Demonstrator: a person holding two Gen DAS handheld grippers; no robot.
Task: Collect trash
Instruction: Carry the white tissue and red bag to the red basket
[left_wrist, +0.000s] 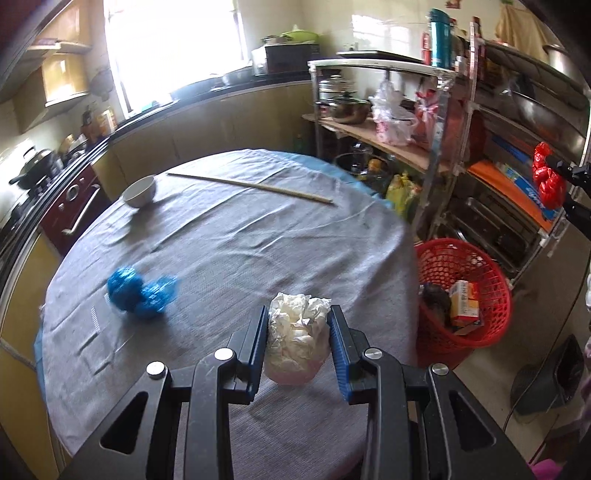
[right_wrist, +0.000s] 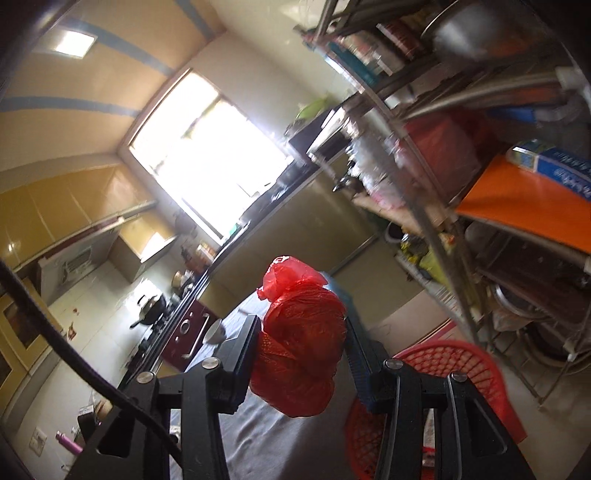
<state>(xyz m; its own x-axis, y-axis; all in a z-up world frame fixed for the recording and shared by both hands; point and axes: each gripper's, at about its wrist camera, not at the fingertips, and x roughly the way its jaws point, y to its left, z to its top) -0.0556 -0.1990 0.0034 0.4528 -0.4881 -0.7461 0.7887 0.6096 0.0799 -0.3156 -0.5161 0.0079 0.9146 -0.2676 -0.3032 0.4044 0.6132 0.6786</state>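
Trash fills both tools: the left gripper (left_wrist: 298, 325) has its blue-padded jaws closed on a crumpled white paper wad (left_wrist: 297, 339), held just above the round table under a grey cloth (left_wrist: 236, 236). The right gripper (right_wrist: 303, 339) has its jaws pressed on a bunched red plastic bag (right_wrist: 301, 343) and carries it in the air near the metal storage rack (left_wrist: 480, 122), above the round red mesh plastic basket (left_wrist: 461, 295). That basket stands on the floor just beside the table's edge and already contains a small orange carton (left_wrist: 466, 303) and some dark scrap. On the cloth lie a crumpled blue plastic bag (left_wrist: 142, 291), blurred, a small white bowl (left_wrist: 140, 191) and a long thin wooden stick (left_wrist: 251, 187), all well apart from each other
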